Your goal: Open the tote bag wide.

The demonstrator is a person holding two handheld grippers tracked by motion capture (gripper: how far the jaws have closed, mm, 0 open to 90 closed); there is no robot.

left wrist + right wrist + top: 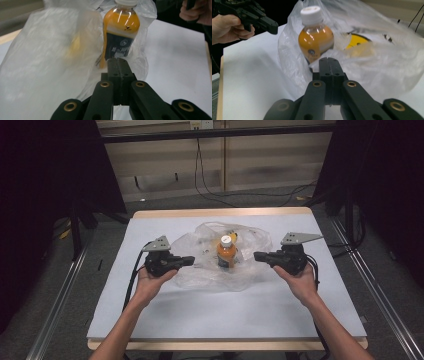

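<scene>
Left gripper (117, 61) and right gripper (329, 60): jaws closed tight, holding nothing. Plastic bag (200, 270) thin, floppy, slippery. You pinch bag edges; juice bottle (226, 251) inside tips easily.

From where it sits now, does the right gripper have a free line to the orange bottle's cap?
Probably yes. The right gripper faces the bottle, and its white cap stands bare above the clear plastic bag. Its jaws are shut, so they must open first.
</scene>
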